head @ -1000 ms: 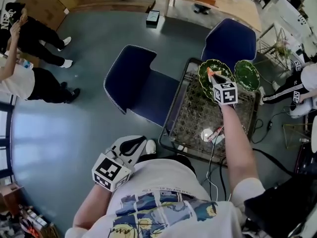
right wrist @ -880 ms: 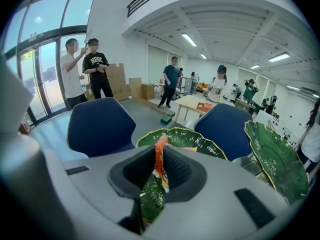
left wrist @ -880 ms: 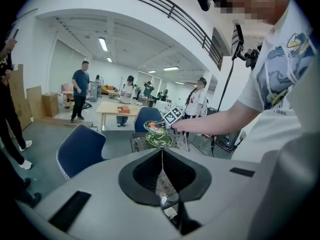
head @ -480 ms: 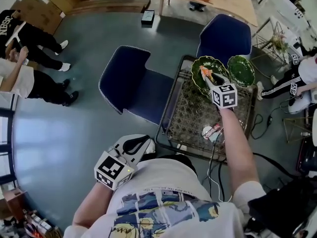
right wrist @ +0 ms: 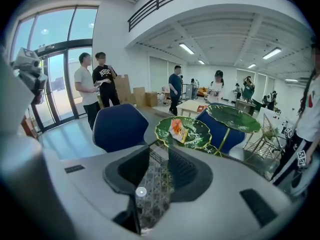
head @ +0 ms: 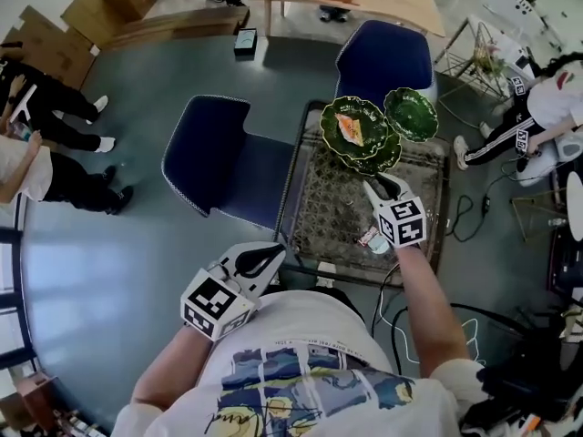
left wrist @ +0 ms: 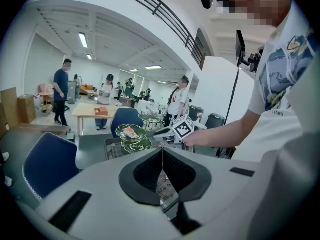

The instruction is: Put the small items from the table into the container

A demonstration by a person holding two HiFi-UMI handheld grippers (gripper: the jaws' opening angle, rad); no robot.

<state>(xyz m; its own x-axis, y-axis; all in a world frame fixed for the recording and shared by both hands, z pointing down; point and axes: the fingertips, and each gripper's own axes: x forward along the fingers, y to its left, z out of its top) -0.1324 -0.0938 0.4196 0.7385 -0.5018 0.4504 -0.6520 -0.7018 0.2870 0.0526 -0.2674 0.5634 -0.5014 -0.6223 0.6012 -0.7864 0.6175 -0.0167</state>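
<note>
A green leaf-shaped dish (head: pixel 364 139) stands at the far end of the patterned table (head: pixel 332 208), with an orange packet (head: pixel 350 127) lying in it. The dish (right wrist: pixel 192 134) and the packet (right wrist: pixel 177 129) also show ahead in the right gripper view. My right gripper (head: pixel 379 188) hovers over the table, short of the dish, open with nothing between its fingers (right wrist: pixel 159 156). A small white and red item (head: pixel 373 239) lies on the table beside the right wrist. My left gripper (head: pixel 266 260) is held close to my body off the table's near-left corner, shut and empty (left wrist: pixel 161 156).
A second green leaf dish (head: pixel 411 114) stands right of the first. Two blue chairs (head: pixel 214 162) (head: pixel 383 57) flank the table's left and far sides. People stand at the far left (head: pixel 46 153) and one sits at the right (head: pixel 547 116). Cables (head: pixel 474 212) lie on the floor.
My right gripper has let go of the orange packet, which now lies in the dish, and has drawn back toward me over the table. The left gripper shifted slightly toward the table.
</note>
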